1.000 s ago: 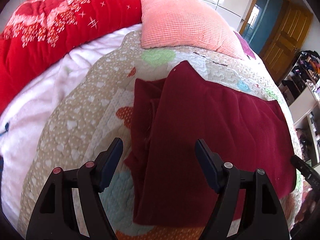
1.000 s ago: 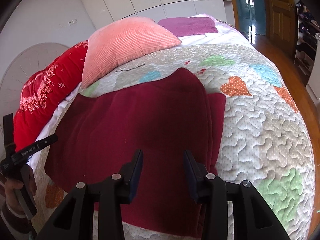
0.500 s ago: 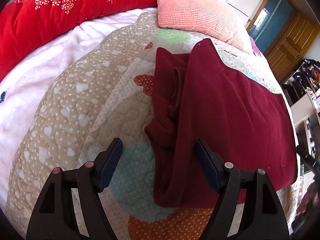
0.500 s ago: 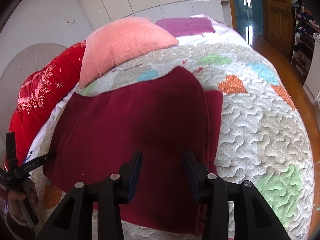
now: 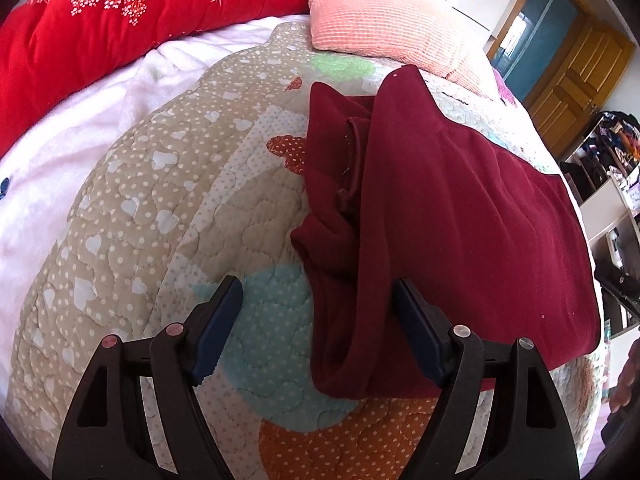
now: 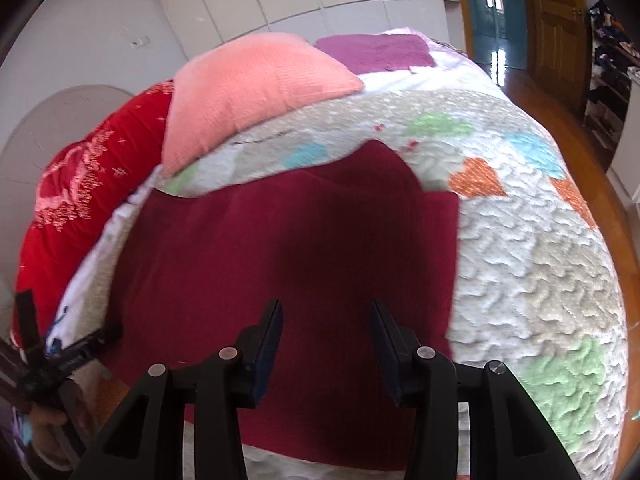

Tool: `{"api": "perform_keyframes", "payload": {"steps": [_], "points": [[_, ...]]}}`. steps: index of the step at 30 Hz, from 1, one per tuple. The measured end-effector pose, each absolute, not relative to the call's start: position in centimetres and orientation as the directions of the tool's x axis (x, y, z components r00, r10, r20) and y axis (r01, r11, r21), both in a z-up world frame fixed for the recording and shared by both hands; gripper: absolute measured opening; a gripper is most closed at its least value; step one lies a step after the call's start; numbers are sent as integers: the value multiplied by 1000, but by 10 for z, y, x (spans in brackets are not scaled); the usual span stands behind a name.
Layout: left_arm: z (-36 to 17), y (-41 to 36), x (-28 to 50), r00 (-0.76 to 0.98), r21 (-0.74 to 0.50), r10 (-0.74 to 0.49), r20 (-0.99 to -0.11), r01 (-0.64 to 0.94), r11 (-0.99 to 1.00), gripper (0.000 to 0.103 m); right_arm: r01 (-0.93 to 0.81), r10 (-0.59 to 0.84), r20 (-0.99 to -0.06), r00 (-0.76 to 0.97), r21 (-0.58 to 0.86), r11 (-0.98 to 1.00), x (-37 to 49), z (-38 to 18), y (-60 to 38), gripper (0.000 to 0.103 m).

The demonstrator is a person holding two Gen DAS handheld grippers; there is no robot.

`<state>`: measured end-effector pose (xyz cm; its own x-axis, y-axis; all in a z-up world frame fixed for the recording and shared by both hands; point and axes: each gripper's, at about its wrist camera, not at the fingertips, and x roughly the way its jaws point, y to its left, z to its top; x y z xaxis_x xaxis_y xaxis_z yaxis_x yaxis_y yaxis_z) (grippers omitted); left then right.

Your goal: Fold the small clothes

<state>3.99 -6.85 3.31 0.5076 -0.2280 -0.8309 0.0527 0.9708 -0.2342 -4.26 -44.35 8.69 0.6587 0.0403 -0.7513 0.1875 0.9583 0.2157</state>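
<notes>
On the quilt (image 5: 168, 216) lies the maroon garment (image 5: 460, 216), partly folded w/ a bunched edge at its left side yet to be tidied, left gripper (image 5: 318, 312) wide open straddling that edge w/o pinching, right gripper (image 6: 325, 326) about half open over the cloth, holding nothing.

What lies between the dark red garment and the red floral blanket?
In the left wrist view, only bedding: the heart-patterned quilt beside the dark red garment, then white fleece up to the red floral blanket. No other item lies there.
</notes>
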Motion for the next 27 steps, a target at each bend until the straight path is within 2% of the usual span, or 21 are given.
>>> {"api": "perform_keyframes", "payload": {"steps": [13, 25, 27], "points": [[28, -59, 34, 550, -316, -313, -774, 91, 944, 82, -17, 279, -757, 591, 334, 942, 67, 82, -311, 43], [28, -48, 39, 526, -399, -394, -753, 110, 910, 84, -102, 196, -865, 462, 168, 981, 179, 59, -206, 43], [28, -48, 38, 526, -399, -395, -754, 111, 910, 84, -116, 168, -878, 449, 130, 985, 183, 50, -202, 34]]}}
